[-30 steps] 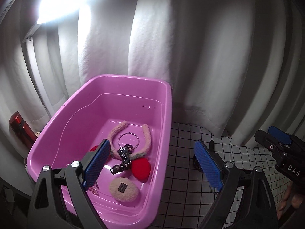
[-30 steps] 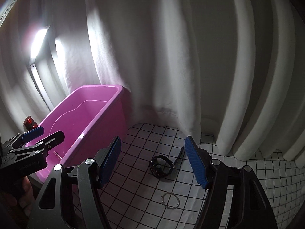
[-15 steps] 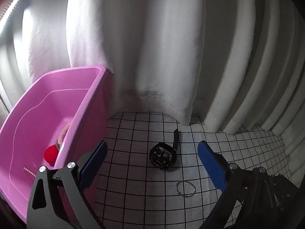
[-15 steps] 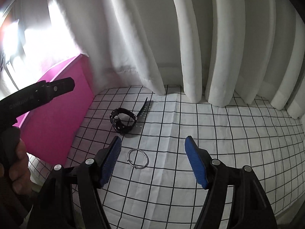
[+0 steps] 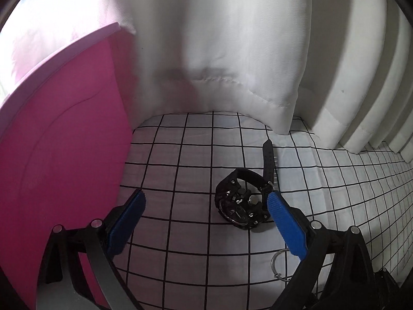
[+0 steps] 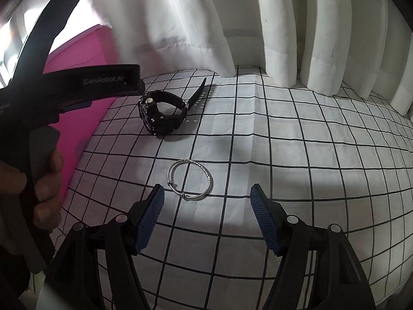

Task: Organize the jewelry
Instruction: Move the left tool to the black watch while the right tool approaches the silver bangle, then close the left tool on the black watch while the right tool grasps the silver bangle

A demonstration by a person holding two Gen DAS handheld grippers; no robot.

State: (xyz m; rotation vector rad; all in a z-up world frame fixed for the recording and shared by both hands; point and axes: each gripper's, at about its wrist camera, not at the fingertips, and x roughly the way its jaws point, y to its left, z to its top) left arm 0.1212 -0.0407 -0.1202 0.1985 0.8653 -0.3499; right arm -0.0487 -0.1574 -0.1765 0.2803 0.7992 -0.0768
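Left wrist view: I bring my left gripper (image 5: 205, 206), fingers spread wide and empty, toward the black watch (image 5: 242, 202) lying on the gridded surface (image 5: 180, 155) beside the pink bin (image 5: 59, 155). To grip well, I should centre the chunky case between the pads. My right gripper (image 6: 206, 201), fingers half-spread and empty, hovers near the thin silver bangle (image 6: 190, 178), which looks slippery and flat.

"GenRobot.AI" on left tool (image 6: 85, 103) (side)
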